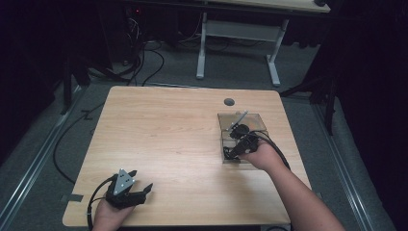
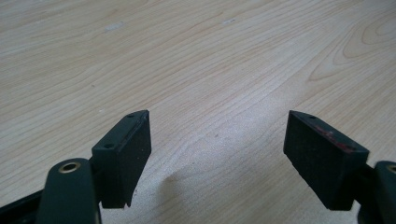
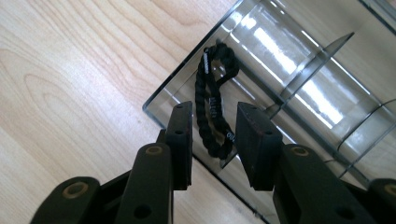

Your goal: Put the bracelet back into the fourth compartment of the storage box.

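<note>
The clear divided box (image 1: 243,137) is set on the wooden table (image 1: 168,139). The right gripper (image 3: 214,140), jaws apart, straddles a black bracelet (image 3: 212,109) inside the box; the left gripper (image 2: 217,154) is held open, well apart from the box.

- The worktop (image 1: 168,139) is pale wood laminate, light tan with darker brown grain lines and looping knot patterns.
- A small round grey cap (image 1: 229,102) sits near the worktop's far edge.
- The organiser box (image 3: 299,70) is clear, smoke-tinted plastic with bright white glare streaks along its walls and dividers.
- The braided cord bracelet (image 3: 214,105) is black, with small white specks along its weave.
- The right gripper (image 3: 212,140) is matt black, with brass-coloured rivets on its arms.
- The left gripper (image 2: 217,149) is black too; one pad edge shows faint red scuffs.
- Its three-cornered plate (image 1: 124,180) is light grey.
- The floor (image 1: 57,144) is dull grey carpet.
</note>
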The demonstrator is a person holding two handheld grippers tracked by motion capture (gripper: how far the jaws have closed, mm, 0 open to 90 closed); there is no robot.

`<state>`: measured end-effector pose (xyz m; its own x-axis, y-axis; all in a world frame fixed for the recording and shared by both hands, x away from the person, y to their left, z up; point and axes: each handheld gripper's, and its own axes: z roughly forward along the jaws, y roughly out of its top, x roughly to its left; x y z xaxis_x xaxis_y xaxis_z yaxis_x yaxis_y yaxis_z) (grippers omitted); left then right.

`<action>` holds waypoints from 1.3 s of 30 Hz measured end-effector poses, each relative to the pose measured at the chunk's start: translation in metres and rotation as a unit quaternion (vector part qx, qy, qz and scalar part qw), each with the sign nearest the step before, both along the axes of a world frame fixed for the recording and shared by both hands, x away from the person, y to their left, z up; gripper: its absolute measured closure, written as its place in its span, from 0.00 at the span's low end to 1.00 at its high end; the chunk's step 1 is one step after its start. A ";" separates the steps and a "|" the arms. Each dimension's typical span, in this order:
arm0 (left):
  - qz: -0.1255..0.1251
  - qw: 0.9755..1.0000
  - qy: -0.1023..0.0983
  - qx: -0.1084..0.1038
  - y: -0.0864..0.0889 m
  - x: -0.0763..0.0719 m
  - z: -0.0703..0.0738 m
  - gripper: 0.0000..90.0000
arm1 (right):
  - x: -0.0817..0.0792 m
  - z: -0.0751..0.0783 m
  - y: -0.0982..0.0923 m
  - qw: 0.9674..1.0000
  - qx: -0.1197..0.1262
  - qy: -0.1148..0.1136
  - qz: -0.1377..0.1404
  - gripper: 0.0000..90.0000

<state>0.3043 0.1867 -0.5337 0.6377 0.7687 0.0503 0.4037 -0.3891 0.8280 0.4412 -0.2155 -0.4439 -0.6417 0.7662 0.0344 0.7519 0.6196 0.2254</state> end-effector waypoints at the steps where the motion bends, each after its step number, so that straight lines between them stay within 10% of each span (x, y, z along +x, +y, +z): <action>1: -0.001 1.000 -0.001 0.001 0.000 0.000 0.000 0.27 | -0.002 0.000 -0.001 1.000 0.003 -0.001 -0.001 0.75; 39: 0.000 1.000 -0.003 -0.002 0.000 -0.001 0.000 0.27 | -0.065 -0.006 -0.021 0.992 0.071 -0.107 -0.006 0.67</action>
